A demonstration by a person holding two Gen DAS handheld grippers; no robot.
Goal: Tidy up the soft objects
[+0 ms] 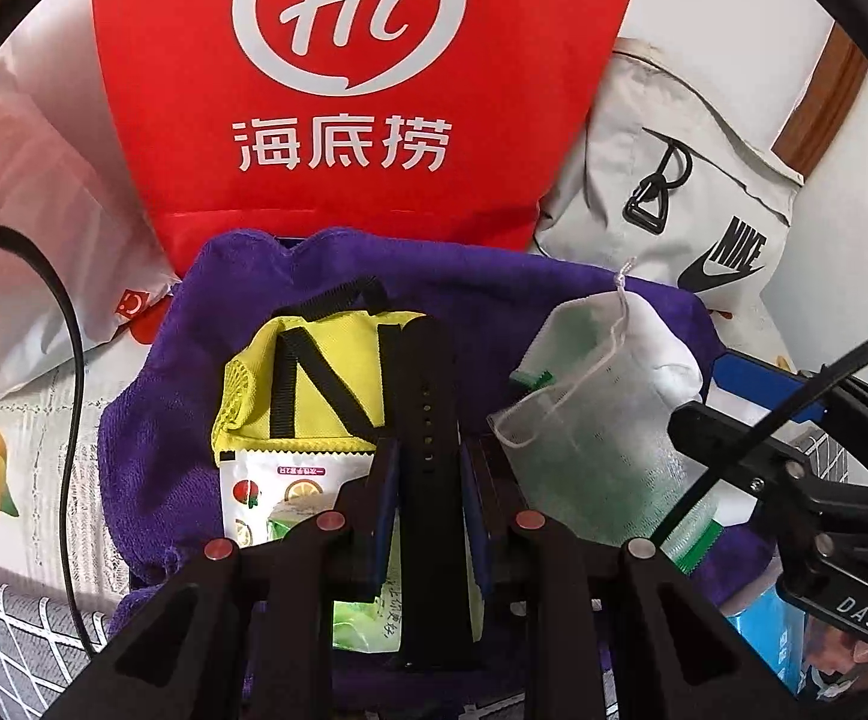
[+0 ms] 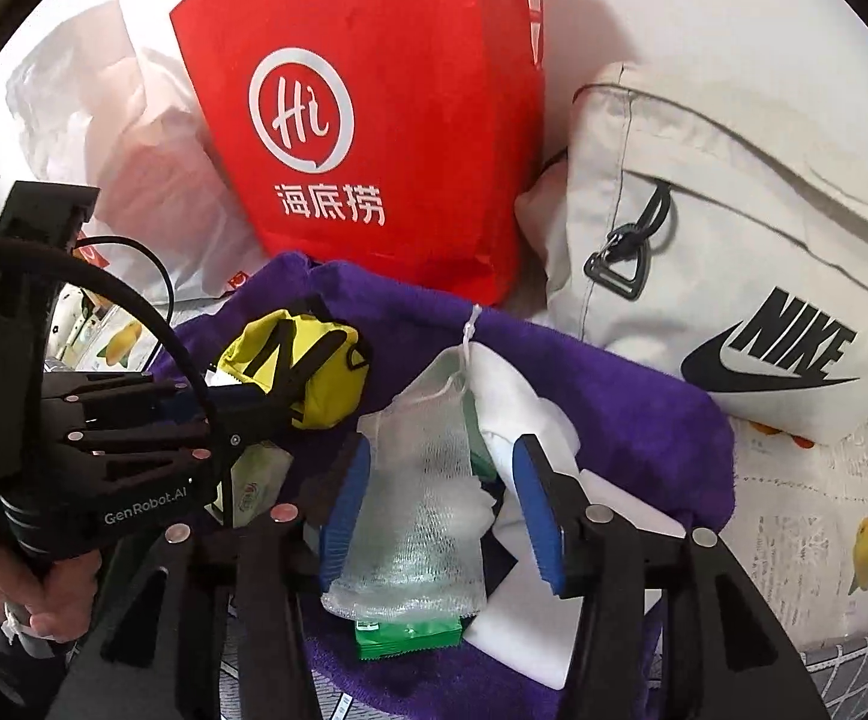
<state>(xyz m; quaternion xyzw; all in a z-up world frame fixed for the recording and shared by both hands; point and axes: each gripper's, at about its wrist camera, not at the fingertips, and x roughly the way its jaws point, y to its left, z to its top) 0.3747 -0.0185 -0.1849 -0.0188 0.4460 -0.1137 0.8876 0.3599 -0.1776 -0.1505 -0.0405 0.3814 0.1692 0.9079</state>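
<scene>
The left hand-held gripper (image 1: 428, 468) is pinching a black strap (image 1: 434, 420) running lengthwise away over the purple towel (image 1: 158, 420), while the right hand-held gripper (image 2: 439, 498), nearer, stands spread around the mesh pouch (image 2: 422, 516) lying lengthwise between its pads.

Desk (image 2: 805, 516) under fruit-print lace cloth (image 1: 20, 450). Directly on it: purple towel (image 2: 625, 414), red paper bag (image 2: 386, 120), grey Nike bag (image 2: 751, 228), white plastic bag (image 1: 32, 228).
</scene>
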